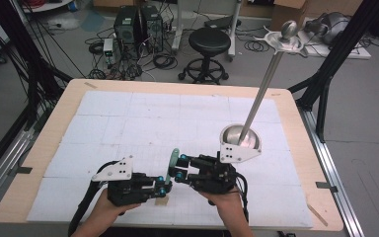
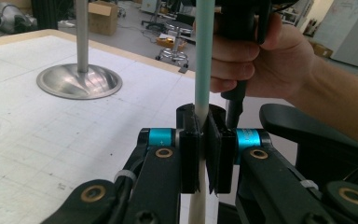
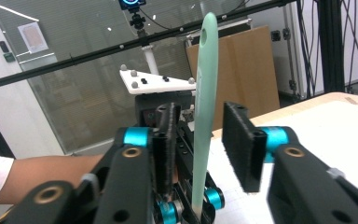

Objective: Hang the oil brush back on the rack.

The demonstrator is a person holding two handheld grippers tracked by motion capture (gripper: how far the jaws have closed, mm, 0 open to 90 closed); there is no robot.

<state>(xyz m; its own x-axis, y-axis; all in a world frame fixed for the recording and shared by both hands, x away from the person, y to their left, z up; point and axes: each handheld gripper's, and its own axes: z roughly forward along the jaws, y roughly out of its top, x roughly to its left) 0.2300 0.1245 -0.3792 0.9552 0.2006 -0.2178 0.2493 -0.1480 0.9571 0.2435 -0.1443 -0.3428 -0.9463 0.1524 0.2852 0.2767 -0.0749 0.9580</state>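
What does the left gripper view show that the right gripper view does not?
Left gripper view alone: the steel stand on the table, and the left gripper shut on the green stick. Right gripper view alone: the stick's rounded tip with its hole, and the right gripper with jaws apart around it. Both: the upright stick.

No words, brand names or numbers can be read anywhere. The white mat (image 1: 143, 123) on the table (image 1: 296, 148) bears only a printed grid of fine lines, with a curved line near its edge in the left gripper view. A sheet (image 3: 32, 37) on the wall is too blurred to read.
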